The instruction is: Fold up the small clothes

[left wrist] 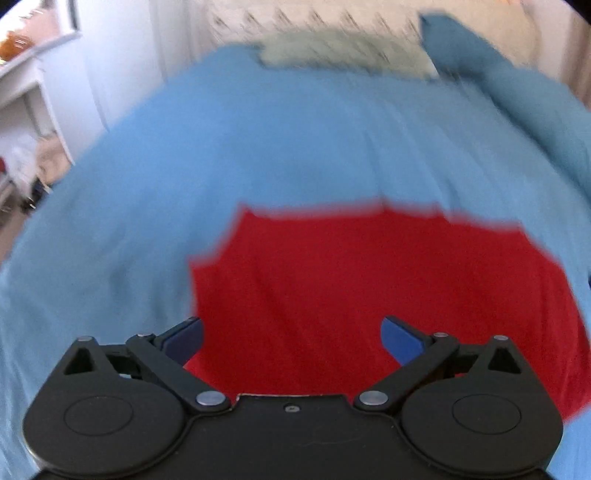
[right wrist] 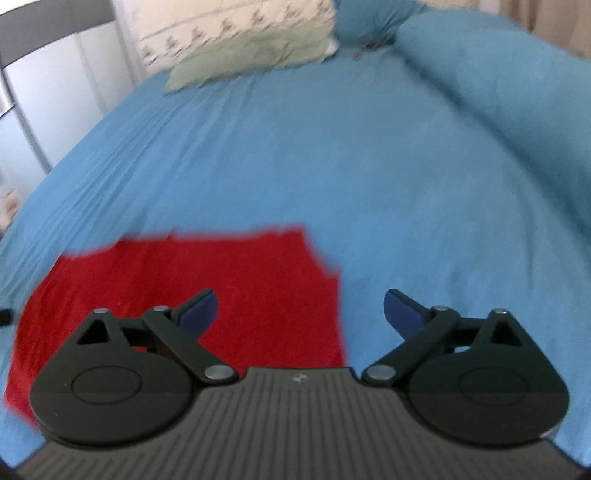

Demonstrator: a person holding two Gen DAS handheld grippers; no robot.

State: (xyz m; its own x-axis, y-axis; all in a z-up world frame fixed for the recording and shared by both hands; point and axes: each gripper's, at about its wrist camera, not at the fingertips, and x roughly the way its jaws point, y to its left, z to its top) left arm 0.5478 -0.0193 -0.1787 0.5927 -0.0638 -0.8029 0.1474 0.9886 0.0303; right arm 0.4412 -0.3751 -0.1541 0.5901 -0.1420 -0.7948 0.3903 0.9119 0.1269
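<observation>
A red garment (left wrist: 369, 288) lies flat on the blue bed cover (left wrist: 258, 147). In the left wrist view my left gripper (left wrist: 291, 328) is open and empty, held above the garment's near left part. In the right wrist view the same red garment (right wrist: 207, 284) lies at the lower left. My right gripper (right wrist: 300, 306) is open and empty, held above the garment's right edge, with its right finger over the blue cover (right wrist: 332, 147). Both views are blurred.
A pale green pillow (left wrist: 343, 51) and a patterned white pillow (right wrist: 236, 26) lie at the head of the bed. A blue pillow or rolled duvet (right wrist: 498, 74) runs along the right side. A white shelf (left wrist: 26, 81) stands left of the bed.
</observation>
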